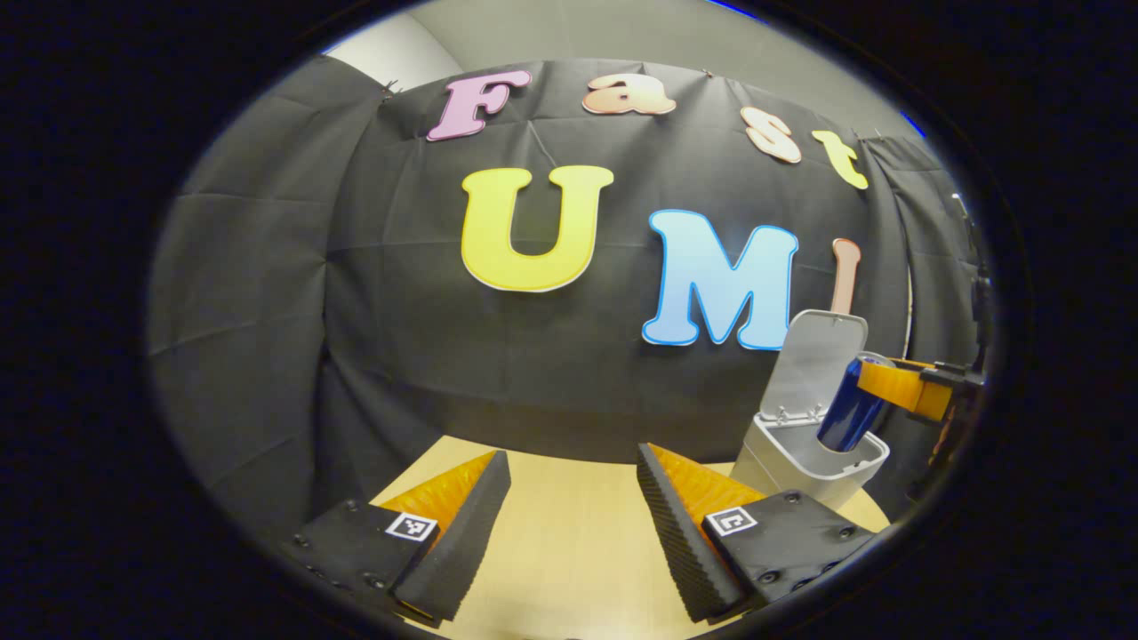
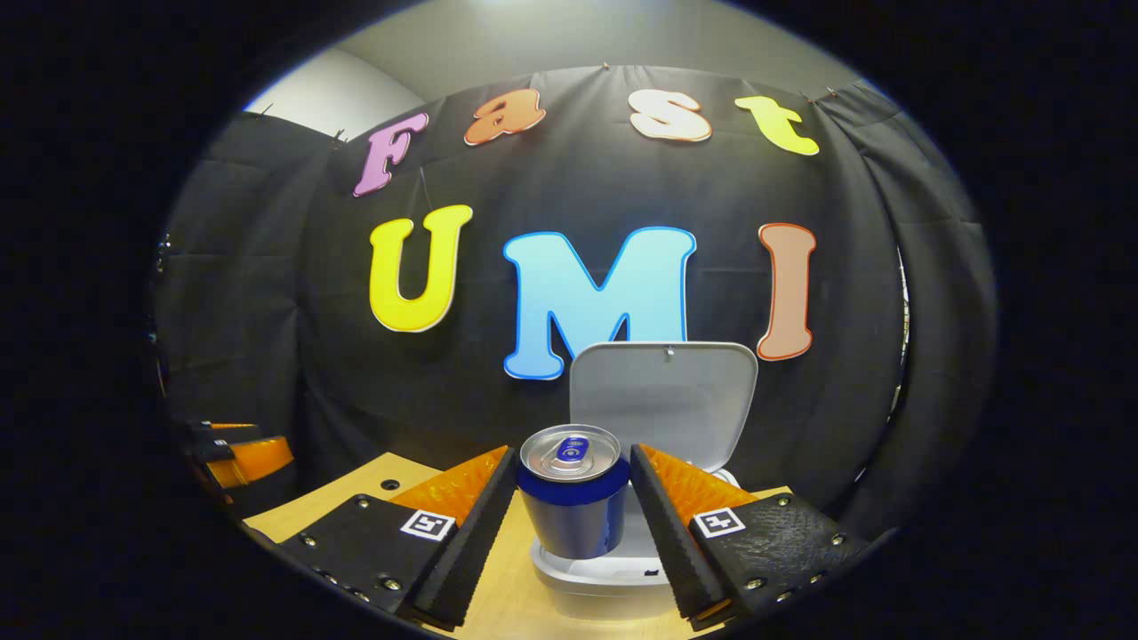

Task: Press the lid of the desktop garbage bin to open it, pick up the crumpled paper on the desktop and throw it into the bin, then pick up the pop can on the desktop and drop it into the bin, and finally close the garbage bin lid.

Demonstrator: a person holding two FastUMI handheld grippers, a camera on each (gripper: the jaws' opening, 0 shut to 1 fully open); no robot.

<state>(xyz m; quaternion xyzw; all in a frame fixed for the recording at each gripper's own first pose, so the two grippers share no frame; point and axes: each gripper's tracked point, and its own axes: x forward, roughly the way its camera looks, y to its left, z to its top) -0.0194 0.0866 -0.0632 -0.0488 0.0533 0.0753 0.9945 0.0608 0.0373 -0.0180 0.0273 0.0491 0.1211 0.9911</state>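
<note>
**Pop can held over the open bin**

The table is a pale wooden top that runs up to the black cloth wall of the booth. In the right gripper view a small dark hole shows in the wood near its left edge.

The garbage bin stands on the table toward the right in the left gripper view. It is a light grey, box-shaped desktop bin. Its lid is swung up on its rear hinge and stands nearly upright against the cloth wall, so the mouth of the bin is open. In the right gripper view the bin's rim sits low in the middle, straight ahead of the camera.

The right tongs are pinching the pop can: one finger presses on each side of the can's body. From this camera the can is seen from above and behind, silver top and pull tab facing up, blue wall below, with the bin's rim just underneath it. In the left gripper view the same can is tilted, its lower end dipping into the bin's mouth, in front of the raised lid, with a finger of the right tongs on its upper part from the right.

The left tongs are spread wide with nothing between the fingers, over bare table, well to the left of the bin. They also appear at the far left edge of the right gripper view.
</note>
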